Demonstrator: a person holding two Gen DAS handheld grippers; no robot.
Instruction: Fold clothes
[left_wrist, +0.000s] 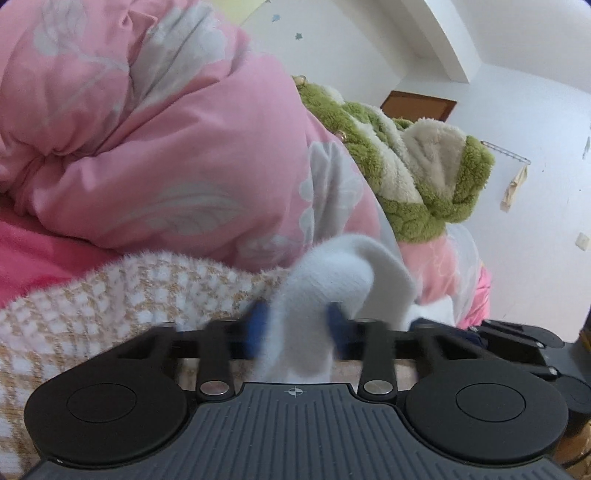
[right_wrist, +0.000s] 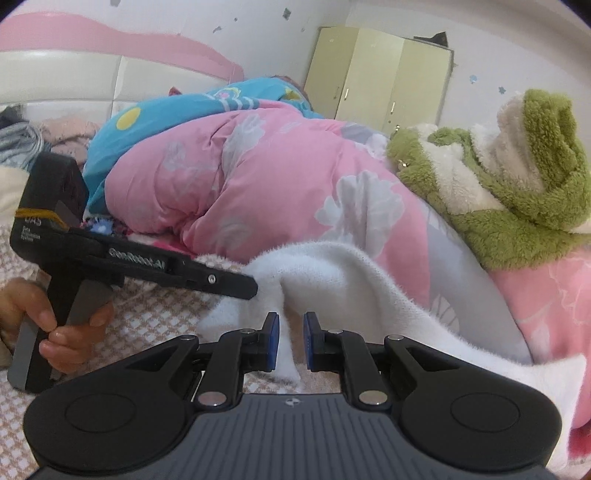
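My left tongs (left_wrist: 297, 325) are clamped on a bunched fold of the white garment (left_wrist: 332, 266), the blue pads pressed into the fabric on both sides. My right tongs (right_wrist: 290, 338) stand apart with a strip of the same white garment (right_wrist: 351, 280) hanging in the gap between the pads, not pinched. The garment lies crumpled and partly lifted, near me on the bed's checked blanket (right_wrist: 155, 317), draped from the left tongs (right_wrist: 221, 282) across to the far right, with its right end trailing over the pink quilt (right_wrist: 258, 177). Beyond that quilt, to the far right, sits a green fleece garment (right_wrist: 517, 192). The hand (right_wrist: 70, 332) holding the left tool shows at the near left. As I judge it, the risk is that my left grip has only a small wad of soft, fuzzy cloth, so a sharp pull could slip it free. If the right tongs close on this narrow strip rather than an edge or corner, the fold would come out crooked, and the trailing end could snag on the quilt.
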